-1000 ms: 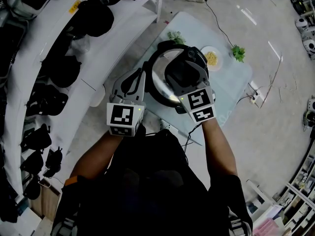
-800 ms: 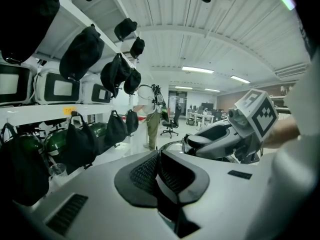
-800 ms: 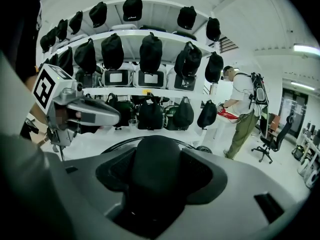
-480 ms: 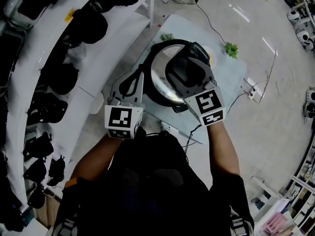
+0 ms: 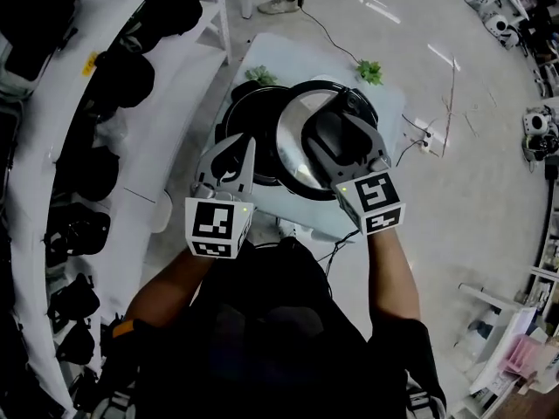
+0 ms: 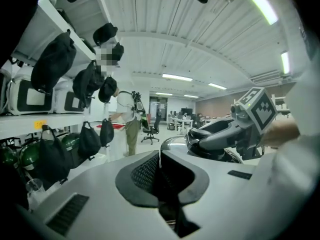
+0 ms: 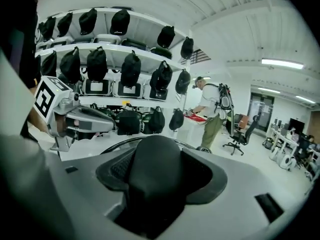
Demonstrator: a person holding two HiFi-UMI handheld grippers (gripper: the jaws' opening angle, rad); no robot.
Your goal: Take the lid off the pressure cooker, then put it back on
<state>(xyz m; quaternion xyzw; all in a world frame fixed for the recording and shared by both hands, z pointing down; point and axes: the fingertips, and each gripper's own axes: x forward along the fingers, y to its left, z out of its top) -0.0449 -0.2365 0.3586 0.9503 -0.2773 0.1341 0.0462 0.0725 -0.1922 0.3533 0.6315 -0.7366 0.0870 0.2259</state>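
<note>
The pressure cooker's black pot point(image 5: 234, 112) stands on a small pale table point(image 5: 262, 51). Its silver lid point(image 5: 297, 138) hangs above the pot, shifted to the right, so the pot's left rim shows. My right gripper point(image 5: 336, 133) is shut on the lid's black handle point(image 7: 152, 169), which fills the space between the jaws in the right gripper view. My left gripper point(image 5: 234, 151) sits at the pot's left side. Its jaws are drawn close together on something dark point(image 6: 165, 184), apparently the pot's side handle. The lid's dome point(image 6: 172, 143) shows just beyond them.
Two green vegetable sprigs point(image 5: 260, 75) point(image 5: 370, 72) lie on the table's far part. White shelves with black bags point(image 5: 122, 68) run along the left. A power strip and cable point(image 5: 428, 142) lie on the floor at right. A person point(image 7: 212, 111) stands farther off by the shelves.
The lid has come up and over to the right with my right gripper, uncovering the pot's left rim and hiding the plate behind it. My left gripper stays at the pot's side.
</note>
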